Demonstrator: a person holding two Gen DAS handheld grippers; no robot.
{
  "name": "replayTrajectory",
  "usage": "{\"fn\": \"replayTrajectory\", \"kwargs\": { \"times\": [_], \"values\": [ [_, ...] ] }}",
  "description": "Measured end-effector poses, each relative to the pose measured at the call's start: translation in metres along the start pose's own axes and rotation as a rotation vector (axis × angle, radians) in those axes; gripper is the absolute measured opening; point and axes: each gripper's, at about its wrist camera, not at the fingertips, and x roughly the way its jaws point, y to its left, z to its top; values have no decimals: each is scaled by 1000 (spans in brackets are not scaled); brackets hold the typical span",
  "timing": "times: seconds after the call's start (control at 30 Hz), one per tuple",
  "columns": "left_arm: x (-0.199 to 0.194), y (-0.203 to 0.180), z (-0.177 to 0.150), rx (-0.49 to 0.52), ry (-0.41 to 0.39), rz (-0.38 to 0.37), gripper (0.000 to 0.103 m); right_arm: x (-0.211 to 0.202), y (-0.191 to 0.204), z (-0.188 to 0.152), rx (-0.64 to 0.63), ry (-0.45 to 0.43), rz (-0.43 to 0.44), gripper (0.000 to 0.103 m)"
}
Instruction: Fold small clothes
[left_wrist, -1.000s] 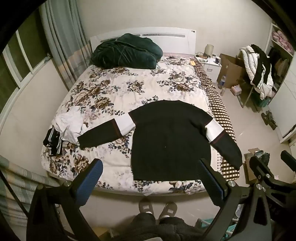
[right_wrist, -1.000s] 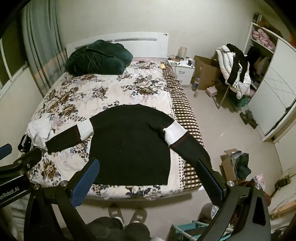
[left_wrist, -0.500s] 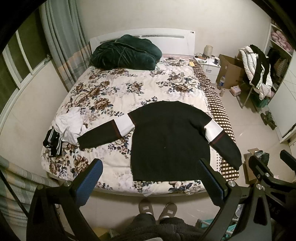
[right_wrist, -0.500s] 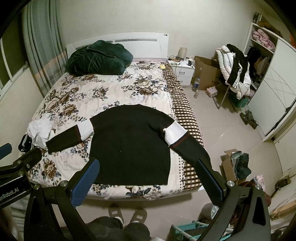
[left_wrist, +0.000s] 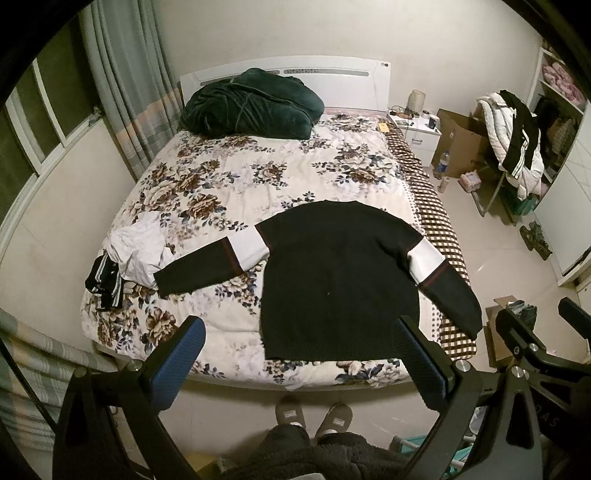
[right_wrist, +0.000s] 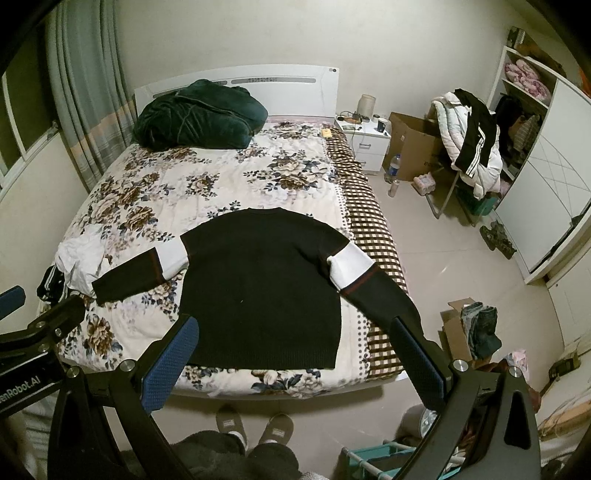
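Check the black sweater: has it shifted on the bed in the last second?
No. The black sweater lies spread flat as before, its right cuff still hanging over the checkered blanket at the bed's edge.

Dim bedroom: floral-quilted bed (left_wrist: 229, 177) on pale tiled floor (right_wrist: 461, 266), curtained window (left_wrist: 122, 92), white nightstand (right_wrist: 365, 144).

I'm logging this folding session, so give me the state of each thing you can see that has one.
Black sweater: spread flat on the bed, unfolded, sleeves out.
Its right sleeve: hanging over the bed edge.
Left claw: open, empty, above the bed's foot.
Right claw: open, empty.
White garment: crumpled.
Green blanket: bunched at the headboard.
Cardboard box: open.
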Motion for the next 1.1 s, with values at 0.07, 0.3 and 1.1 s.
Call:
{"fn": "replayTrajectory", "kwargs": {
  "times": [0.07, 0.3, 1.1],
  "values": [
    [0, 0, 0, 2, -1, 0, 103, -2, 3, 0, -3, 0, 1, 103],
    [0, 1, -1, 1, 0, -1, 103, -10, 6, 2, -6, -1, 4, 103],
    [-4, 2, 6, 0, -5, -1, 103, -9, 22, 9, -11, -3, 10, 103]
  ]
}}
